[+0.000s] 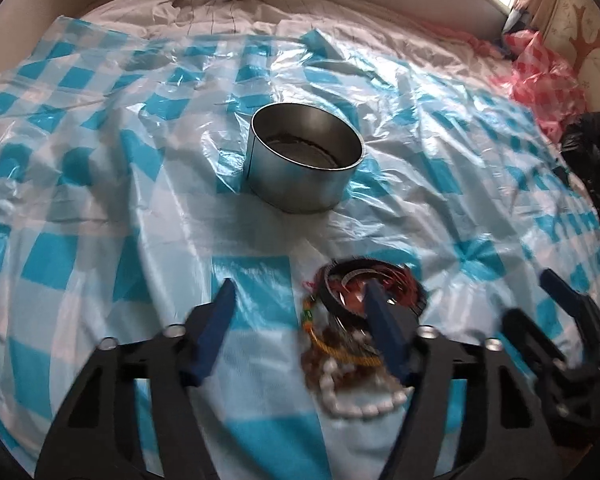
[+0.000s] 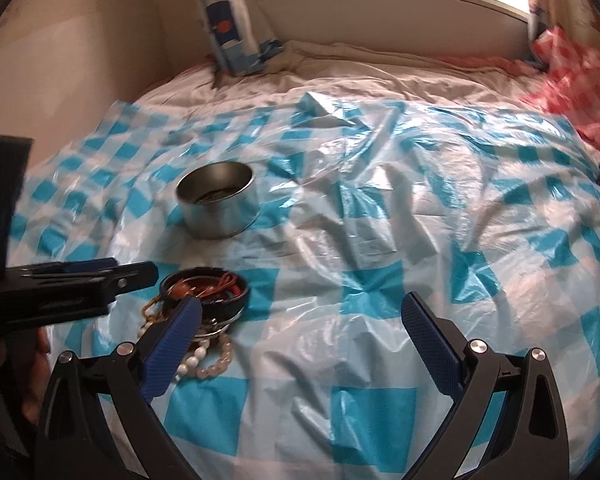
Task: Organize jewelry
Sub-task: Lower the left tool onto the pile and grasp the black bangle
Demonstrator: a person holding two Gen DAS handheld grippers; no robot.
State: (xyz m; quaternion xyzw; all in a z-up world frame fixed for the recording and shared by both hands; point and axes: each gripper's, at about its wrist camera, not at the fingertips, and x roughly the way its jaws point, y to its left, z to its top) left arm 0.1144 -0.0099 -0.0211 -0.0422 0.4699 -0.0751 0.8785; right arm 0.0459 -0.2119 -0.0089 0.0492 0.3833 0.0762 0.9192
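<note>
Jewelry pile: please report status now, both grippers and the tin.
Left gripper open, over jewelry pile, nothing gripped. Right gripper open, empty. Metal tin upright beyond pile, path clear.

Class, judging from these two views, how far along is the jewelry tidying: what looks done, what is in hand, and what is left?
Done: little; the metal tin seems to hold something dark, unclear what. In hand: nothing; the left gripper stands open over the jewelry pile, and the right gripper is open and empty. Left: the dark tray, bead strands and cords remain on the checked sheet.
</note>
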